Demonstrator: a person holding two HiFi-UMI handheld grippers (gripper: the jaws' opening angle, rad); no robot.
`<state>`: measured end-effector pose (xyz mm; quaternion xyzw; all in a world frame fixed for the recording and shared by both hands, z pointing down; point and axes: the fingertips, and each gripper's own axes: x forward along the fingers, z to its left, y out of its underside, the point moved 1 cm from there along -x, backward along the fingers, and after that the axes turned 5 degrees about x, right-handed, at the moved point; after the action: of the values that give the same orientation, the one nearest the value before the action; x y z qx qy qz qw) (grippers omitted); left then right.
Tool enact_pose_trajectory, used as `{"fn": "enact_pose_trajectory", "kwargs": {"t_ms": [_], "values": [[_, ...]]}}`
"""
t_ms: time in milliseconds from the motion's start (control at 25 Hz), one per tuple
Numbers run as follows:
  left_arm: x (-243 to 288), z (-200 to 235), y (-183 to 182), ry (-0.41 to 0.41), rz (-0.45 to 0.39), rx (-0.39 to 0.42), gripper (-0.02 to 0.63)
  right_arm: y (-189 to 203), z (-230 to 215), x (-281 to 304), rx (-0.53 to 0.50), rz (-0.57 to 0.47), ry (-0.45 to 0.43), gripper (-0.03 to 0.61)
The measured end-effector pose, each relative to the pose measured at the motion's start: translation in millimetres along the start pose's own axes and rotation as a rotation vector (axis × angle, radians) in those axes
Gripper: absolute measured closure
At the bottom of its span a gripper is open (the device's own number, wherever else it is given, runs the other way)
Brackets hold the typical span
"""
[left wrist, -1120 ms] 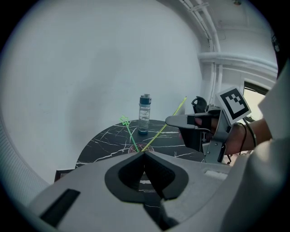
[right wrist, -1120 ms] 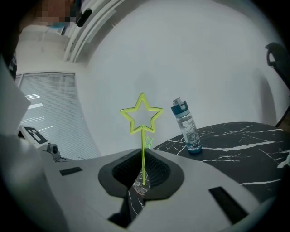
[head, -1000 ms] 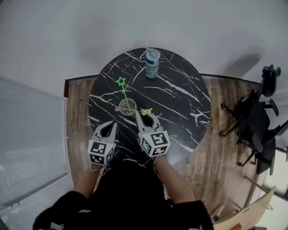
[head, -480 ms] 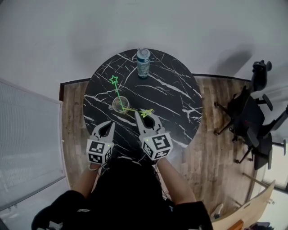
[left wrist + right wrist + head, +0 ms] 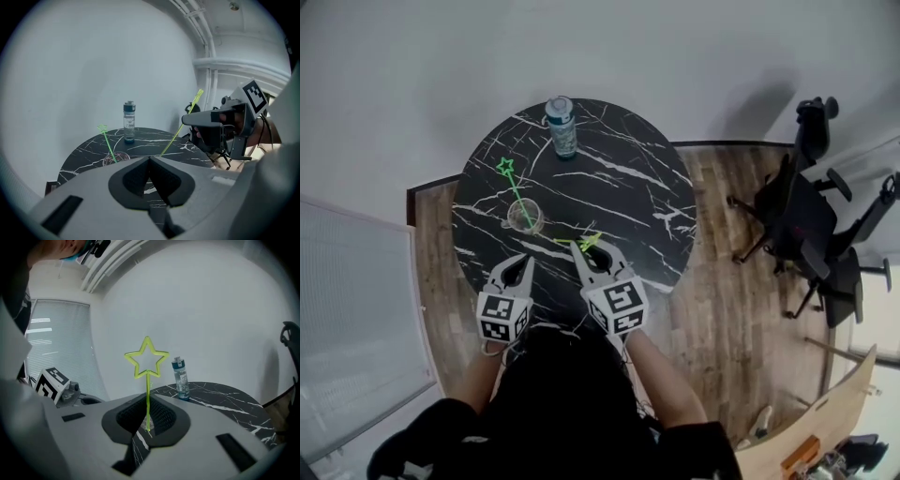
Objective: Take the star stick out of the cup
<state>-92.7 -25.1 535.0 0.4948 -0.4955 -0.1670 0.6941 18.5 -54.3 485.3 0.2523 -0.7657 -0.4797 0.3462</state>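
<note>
Slatted panel (image 5: 356, 300): far L of the head view, standing on the floor beside the counter.
Counter (image 5: 473, 211): round, black marble w/ white veins, set on a wood floor (image 5: 722, 309) against a pale wall.
Green star stick (image 5: 516, 195): stands in the cup, leaning, w/ its star end up and towards the counter's back-L edge.
Cup (image 5: 526, 218): clear glass, upright on the L half of the counter, just ahead of the L tongs. Holds only the green stick.
L tongs (image 5: 525, 265): closed, tips together, nothing between them. Over the near edge of the counter, pointing at the cup but apart from it.
Bottle (image 5: 562, 127): clear w/ a blue-grey cap, upright near the back edge, well apart from the cup.
Yellow star stick (image 5: 589, 242): out of the cup and clear of it, off the counter, held by the R tongs. Its star rises above the tips in the R gripper view, and the stem hangs slanted below the tongs in the L gripper view.
R tongs (image 5: 591, 249): clamped on the yellow stick's stem, pads nearly together. Over the near-centre of the counter, R of the cup.
Office chairs (image 5: 806, 220): dark, on the floor well R of the counter.
</note>
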Motion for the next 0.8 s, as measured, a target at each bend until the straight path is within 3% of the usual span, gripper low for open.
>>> {"fn": "enact_pose_trajectory", "kwargs": {"t_ms": [160, 400, 640, 800], "values": [[7.6, -11.0, -3.7, 0.022, 0.000, 0.012, 0.615, 20.8, -5.2, -7.8, -0.028, 0.151, 0.020, 0.569], [19.6, -23.7, -0.8, 0.051, 0.014, 0.021, 0.615, 43.8, -15.7, -19.5, -0.028, 0.289, 0.042, 0.569], [25.5, -27.0, -3.1, 0.062, 0.022, 0.027, 0.615, 73.2, -19.3, -18.3, -0.024, 0.476, 0.020, 0.569], [27.6, -19.5, 0.1, 0.053, 0.040, 0.022, 0.615, 89.9, -23.7, -11.6, -0.015, 0.525, 0.032, 0.569]]}}
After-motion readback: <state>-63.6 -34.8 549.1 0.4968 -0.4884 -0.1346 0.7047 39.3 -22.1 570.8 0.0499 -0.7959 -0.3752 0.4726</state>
